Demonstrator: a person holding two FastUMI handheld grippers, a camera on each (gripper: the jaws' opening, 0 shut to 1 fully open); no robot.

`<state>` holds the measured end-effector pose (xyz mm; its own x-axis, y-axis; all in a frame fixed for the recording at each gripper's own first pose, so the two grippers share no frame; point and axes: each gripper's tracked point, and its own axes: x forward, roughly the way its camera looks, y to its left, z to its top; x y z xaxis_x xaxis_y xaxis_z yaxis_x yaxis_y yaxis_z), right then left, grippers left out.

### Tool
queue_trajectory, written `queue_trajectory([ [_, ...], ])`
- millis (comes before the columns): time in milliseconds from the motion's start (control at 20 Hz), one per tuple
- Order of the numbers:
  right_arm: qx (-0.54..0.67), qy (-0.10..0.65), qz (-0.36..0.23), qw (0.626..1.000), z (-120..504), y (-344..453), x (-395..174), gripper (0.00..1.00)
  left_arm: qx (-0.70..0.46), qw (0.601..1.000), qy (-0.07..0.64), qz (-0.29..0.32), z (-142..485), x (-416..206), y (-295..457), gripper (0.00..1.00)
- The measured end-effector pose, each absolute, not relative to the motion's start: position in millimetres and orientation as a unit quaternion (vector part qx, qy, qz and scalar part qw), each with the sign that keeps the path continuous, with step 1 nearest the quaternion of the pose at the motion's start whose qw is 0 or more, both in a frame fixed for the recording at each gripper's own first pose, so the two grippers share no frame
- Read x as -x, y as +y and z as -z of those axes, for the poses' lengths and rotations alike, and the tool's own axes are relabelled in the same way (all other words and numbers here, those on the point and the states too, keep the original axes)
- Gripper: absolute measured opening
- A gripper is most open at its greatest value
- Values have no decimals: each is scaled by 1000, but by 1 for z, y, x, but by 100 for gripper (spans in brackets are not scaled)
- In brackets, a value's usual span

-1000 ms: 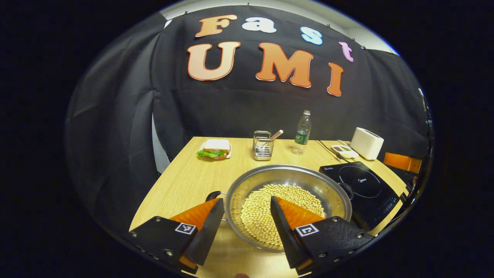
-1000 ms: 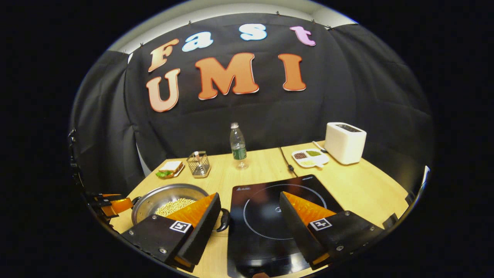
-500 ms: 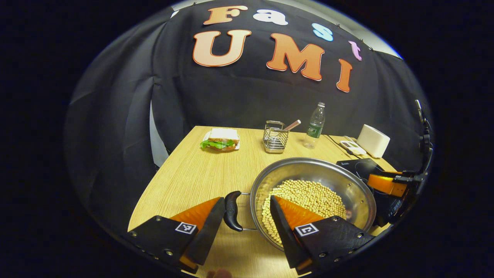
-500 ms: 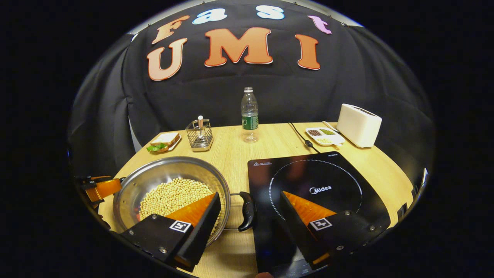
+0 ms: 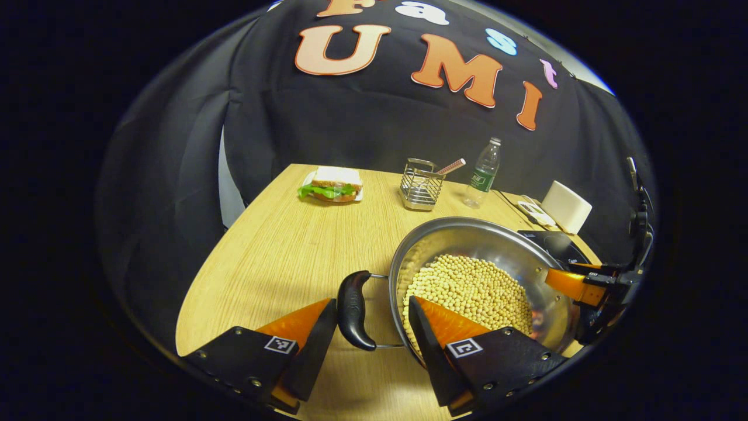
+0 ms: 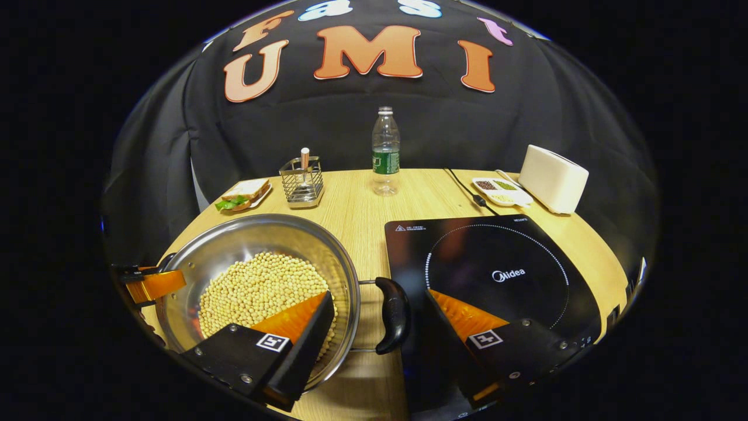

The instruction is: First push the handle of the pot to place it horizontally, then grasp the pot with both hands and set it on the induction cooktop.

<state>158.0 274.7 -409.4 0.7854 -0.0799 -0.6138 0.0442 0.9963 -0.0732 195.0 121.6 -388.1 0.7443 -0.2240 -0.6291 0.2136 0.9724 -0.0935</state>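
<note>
Pot (image 5: pixel 479 280) full of pale beans sits on the wooden table (image 5: pixel 280 257), its black left handle (image 5: pixel 352 310) between the spread fingers of the left gripper (image 5: pixel 371 321), touching neither. In the right gripper view, the other black handle (image 6: pixel 392 314) lies between the parted fingers of the right gripper (image 6: pixel 380 318), beside the induction cooktop (image 6: pixel 497 275), which reads "Midea". The right gripper's far finger is over the glass.
</note>
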Motion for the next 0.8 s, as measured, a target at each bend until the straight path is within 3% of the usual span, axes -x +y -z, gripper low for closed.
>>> queue_trajectory([
  [50, 26, 327, 30, 944, 410, 275, -158, 95, 20, 933, 341, 116, 390, -196, 123, 78],
  [150, 31, 325, 35, 944, 409, 273, -159, 84, 41, 931, 348, 107, 393, -195, 123, 72],
  [200, 28, 327, 35, 944, 410, 273, -157, 67, 50, 930, 348, 103, 390, -195, 124, 61],
  [400, 2, 333, 31, 942, 409, 275, -157, 58, 38, 930, 356, 76, 393, -188, 124, 52],
  [500, -9, 344, 26, 939, 407, 275, -153, 46, 30, 932, 355, 68, 388, -183, 122, 51],
  [800, -23, 320, 10, 947, 374, 266, -146, 50, 20, 939, 337, 58, 353, -161, 114, 51],
])
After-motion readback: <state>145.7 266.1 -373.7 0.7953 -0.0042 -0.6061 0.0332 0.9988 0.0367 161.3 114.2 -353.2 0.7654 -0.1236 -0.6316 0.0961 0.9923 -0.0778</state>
